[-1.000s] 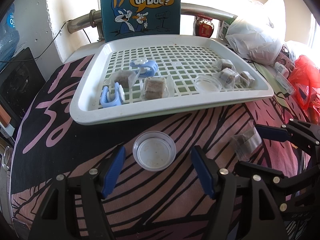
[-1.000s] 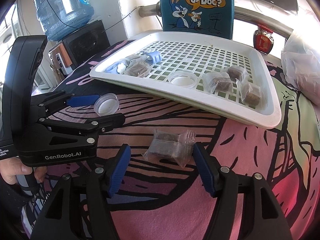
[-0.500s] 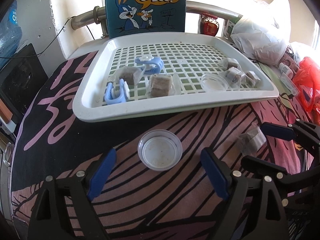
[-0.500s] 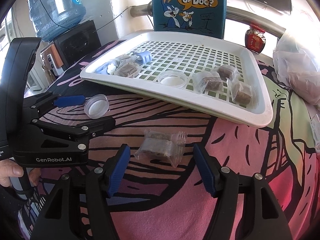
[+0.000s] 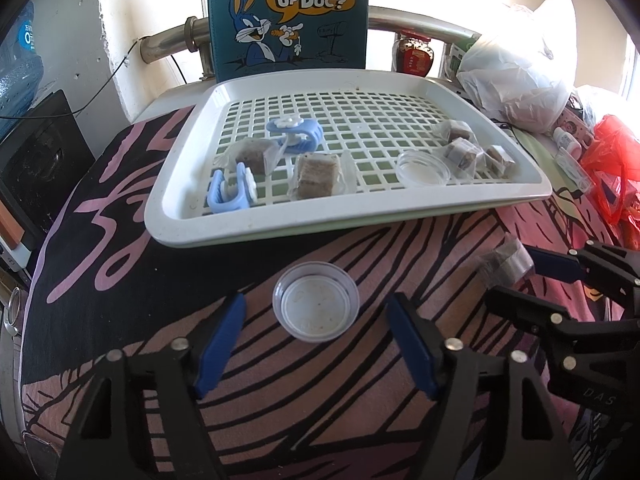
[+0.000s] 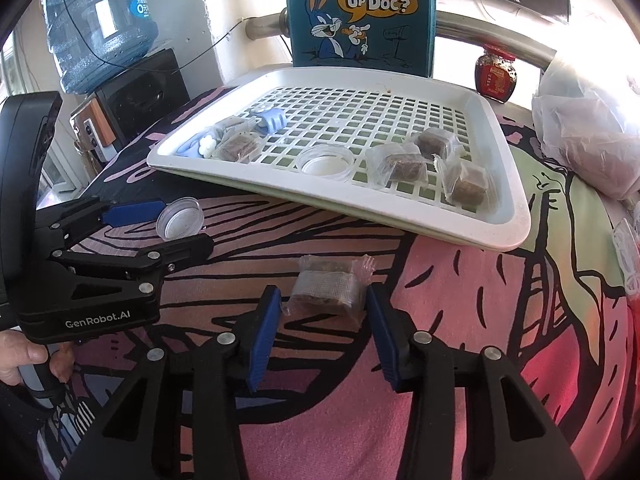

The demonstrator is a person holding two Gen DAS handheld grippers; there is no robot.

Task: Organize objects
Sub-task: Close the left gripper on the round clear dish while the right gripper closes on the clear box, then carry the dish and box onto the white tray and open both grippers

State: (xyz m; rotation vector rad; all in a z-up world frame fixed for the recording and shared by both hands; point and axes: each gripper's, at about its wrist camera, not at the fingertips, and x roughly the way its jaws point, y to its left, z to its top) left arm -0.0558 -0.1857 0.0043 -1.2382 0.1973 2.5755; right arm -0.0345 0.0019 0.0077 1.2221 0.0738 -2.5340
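A: Where is the small round clear plastic cup (image 5: pixel 315 307)?

B: On the pink-and-black patterned cloth (image 5: pixel 280 408) covering the table, upright, between the 2 blue-padded fingers of the left gripper (image 5: pixel 316 322). Those fingers are spread wide and neither pad touches the cup.

A: And the other one?

B: The right gripper (image 6: pixel 323 312) has its fingers on either side of a clear-wrapped brown block (image 6: pixel 326 289) lying on the same cloth. The gap is narrow; the right pad is against the wrapper or very nearly so, the left pad just beside it. I cannot tell whether it is gripping.

A: What is beyond them?

B: A white slotted plastic tray (image 5: pixel 188 236) stands just behind the cup. In it lie 2 light blue plastic clips (image 5: pixel 230 192), 5 more wrapped brown blocks (image 5: pixel 320 174) and a second clear round cup (image 5: pixel 422 167).

A: Anything behind the tray?

B: A teal cartoon-rabbit board (image 5: pixel 288 16) upright at its far edge, a red-labelled jar (image 6: pixel 495 76) and a white plastic bag (image 5: pixel 516 76) to the right, a large blue water bottle (image 6: pixel 98 20) to the left. A person's hand (image 6: pixel 24 354) holds the left gripper's handle in the right wrist view.
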